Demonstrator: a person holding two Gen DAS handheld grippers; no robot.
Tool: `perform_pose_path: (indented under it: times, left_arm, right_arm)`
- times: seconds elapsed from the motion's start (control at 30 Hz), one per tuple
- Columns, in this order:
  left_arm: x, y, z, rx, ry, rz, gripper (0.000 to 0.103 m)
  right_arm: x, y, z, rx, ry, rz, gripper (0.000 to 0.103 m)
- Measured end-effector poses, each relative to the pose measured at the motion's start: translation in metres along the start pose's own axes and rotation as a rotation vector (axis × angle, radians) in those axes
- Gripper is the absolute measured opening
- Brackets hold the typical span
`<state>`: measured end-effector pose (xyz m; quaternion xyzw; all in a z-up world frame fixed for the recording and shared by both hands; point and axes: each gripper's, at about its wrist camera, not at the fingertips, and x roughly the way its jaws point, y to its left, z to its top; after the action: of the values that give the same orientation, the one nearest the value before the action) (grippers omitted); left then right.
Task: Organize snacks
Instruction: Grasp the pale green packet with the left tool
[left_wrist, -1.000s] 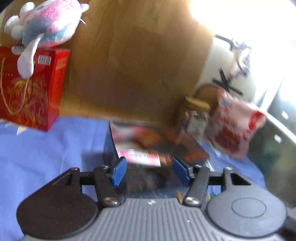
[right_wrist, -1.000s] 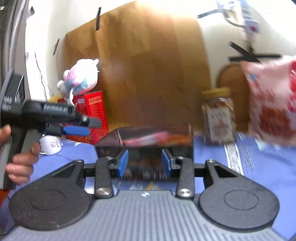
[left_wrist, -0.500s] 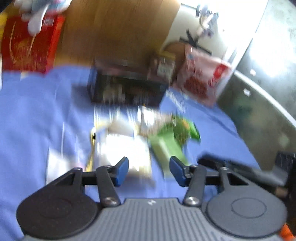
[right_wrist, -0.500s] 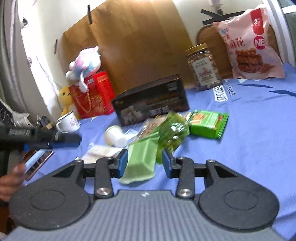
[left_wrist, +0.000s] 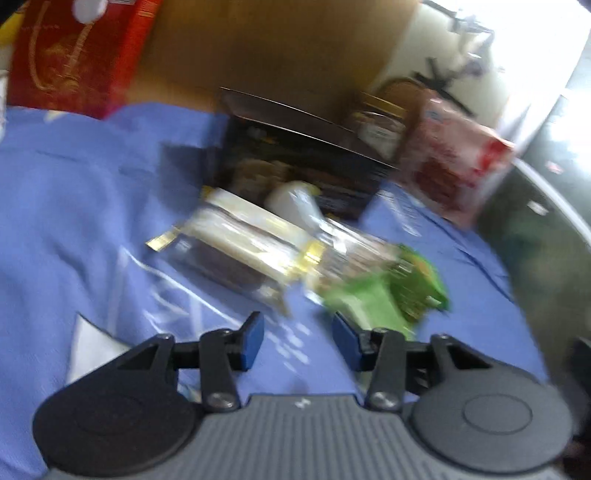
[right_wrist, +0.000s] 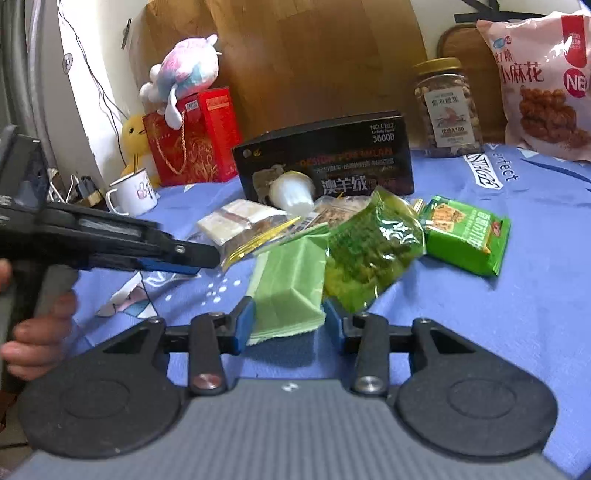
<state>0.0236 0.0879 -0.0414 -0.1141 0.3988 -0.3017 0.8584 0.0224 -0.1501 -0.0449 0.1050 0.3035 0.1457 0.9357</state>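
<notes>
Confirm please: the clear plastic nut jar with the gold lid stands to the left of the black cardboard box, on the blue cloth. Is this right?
Not quite. In the right wrist view the clear plastic nut jar with the gold lid stands to the right of the black cardboard box, behind its right end. It is on the blue cloth, as you say.

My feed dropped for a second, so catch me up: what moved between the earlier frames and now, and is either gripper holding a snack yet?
Both grippers pulled back from the black box toward the snack pile. The right gripper now has its open jaws either side of the pale green packet, not clamped. The left gripper is open and empty over the blue cloth, near the clear-wrapped pack. Nothing was grasped; the snacks, the box and the nut jar stayed put.
</notes>
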Motion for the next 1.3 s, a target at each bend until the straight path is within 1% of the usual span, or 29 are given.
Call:
perform_pose_path:
  times: [0.03, 0.1, 0.2, 0.27, 0.3, 0.33, 0.37, 0.4, 0.43, 0.5, 0.57, 0.63, 0.67, 0.7, 0.73, 0.8, 0.83, 0.87, 0.9, 0.93, 1.0, 1.03, 1.13, 1.2, 1.27, 1.3]
  left_arm:
    - [-0.002, -0.004, -0.005, 0.012, 0.008, -0.025, 0.047]
    - [0.001, -0.012, -0.011, 0.019, 0.032, -0.073, 0.051]
    - [0.012, -0.02, -0.01, 0.001, 0.076, -0.13, 0.053]
    - [0.02, -0.024, -0.007, -0.016, 0.092, -0.148, 0.054]
    - [0.024, -0.025, -0.006, -0.023, 0.099, -0.154, 0.054]
    - [0.027, -0.026, -0.005, -0.028, 0.106, -0.161, 0.053]
    - [0.031, -0.027, -0.005, -0.033, 0.113, -0.168, 0.051]
    - [0.034, -0.028, -0.005, -0.042, 0.11, -0.179, 0.051]
    - [0.036, -0.029, -0.005, -0.051, 0.112, -0.198, 0.051]
    - [0.036, -0.031, -0.003, -0.06, 0.116, -0.234, 0.051]
    - [0.029, -0.032, -0.002, -0.05, 0.104, -0.221, 0.053]
    - [0.015, -0.029, -0.002, -0.041, 0.065, -0.199, 0.055]
    - [0.007, -0.024, -0.003, -0.041, 0.049, -0.187, 0.058]
    - [0.001, -0.019, -0.003, -0.047, 0.039, -0.171, 0.059]
    - [-0.004, -0.014, -0.003, -0.054, 0.034, -0.155, 0.059]
    - [-0.011, -0.001, -0.003, -0.084, 0.028, -0.137, 0.059]
    - [-0.012, 0.004, -0.002, -0.104, 0.029, -0.135, 0.059]
    - [-0.013, 0.009, -0.002, -0.123, 0.03, -0.14, 0.059]
    - [-0.014, 0.011, -0.001, -0.133, 0.029, -0.147, 0.059]
    - [-0.015, 0.012, 0.0, -0.134, 0.027, -0.15, 0.059]
    - [-0.015, 0.009, 0.003, -0.112, 0.02, -0.138, 0.06]
    - [-0.014, 0.007, 0.005, -0.098, 0.016, -0.128, 0.06]
    - [-0.011, 0.002, 0.007, -0.066, 0.013, -0.084, 0.061]
    - [-0.012, 0.004, 0.006, -0.057, 0.004, -0.057, 0.061]
    - [-0.014, 0.011, 0.006, -0.074, -0.005, -0.05, 0.061]
    - [-0.014, 0.015, 0.006, -0.084, -0.01, -0.051, 0.061]
  right_arm:
    - [-0.002, -0.001, -0.003, 0.007, 0.001, 0.004, 0.048]
    - [-0.007, -0.001, -0.006, 0.012, 0.007, 0.029, 0.051]
    - [-0.006, 0.003, -0.004, -0.022, 0.023, 0.022, 0.05]
    - [-0.004, 0.005, -0.002, -0.021, 0.03, 0.016, 0.049]
    - [-0.005, 0.004, -0.001, -0.016, 0.032, 0.012, 0.037]
    - [-0.004, 0.003, -0.001, -0.005, 0.034, 0.01, 0.034]
    - [-0.004, 0.001, 0.0, 0.014, 0.035, 0.015, 0.029]
    - [-0.005, 0.0, 0.001, 0.025, 0.032, 0.013, 0.014]
    - [-0.007, -0.001, 0.002, 0.03, 0.029, 0.014, 0.013]
    - [-0.016, 0.003, 0.004, -0.004, 0.01, -0.029, 0.012]
    - [-0.025, 0.011, 0.005, -0.071, -0.024, -0.082, 0.011]
    - [-0.031, 0.02, 0.006, -0.13, -0.059, -0.15, 0.01]
    - [-0.032, 0.026, 0.005, -0.172, -0.072, -0.188, 0.01]
    - [-0.032, 0.033, 0.003, -0.225, -0.084, -0.22, 0.01]
    - [-0.031, 0.037, 0.001, -0.255, -0.087, -0.23, 0.01]
    - [-0.021, 0.05, -0.005, -0.316, -0.084, -0.218, 0.011]
    - [-0.017, 0.056, -0.007, -0.349, -0.09, -0.213, 0.015]
    - [-0.012, 0.062, -0.009, -0.38, -0.094, -0.207, 0.017]
    - [-0.007, 0.066, -0.009, -0.391, -0.078, -0.175, 0.017]
    - [-0.004, 0.067, -0.008, -0.379, -0.054, -0.13, 0.017]
    - [-0.001, 0.062, -0.007, -0.319, -0.027, -0.032, 0.03]
    - [-0.002, 0.058, -0.007, -0.286, -0.024, -0.013, 0.031]
    - [-0.009, 0.045, -0.003, -0.193, -0.033, 0.013, 0.032]
    - [-0.011, 0.035, -0.002, -0.139, -0.031, 0.028, 0.035]
    - [-0.012, 0.029, -0.002, -0.105, -0.024, 0.043, 0.038]
    - [-0.011, 0.028, -0.002, -0.095, -0.014, 0.056, 0.042]
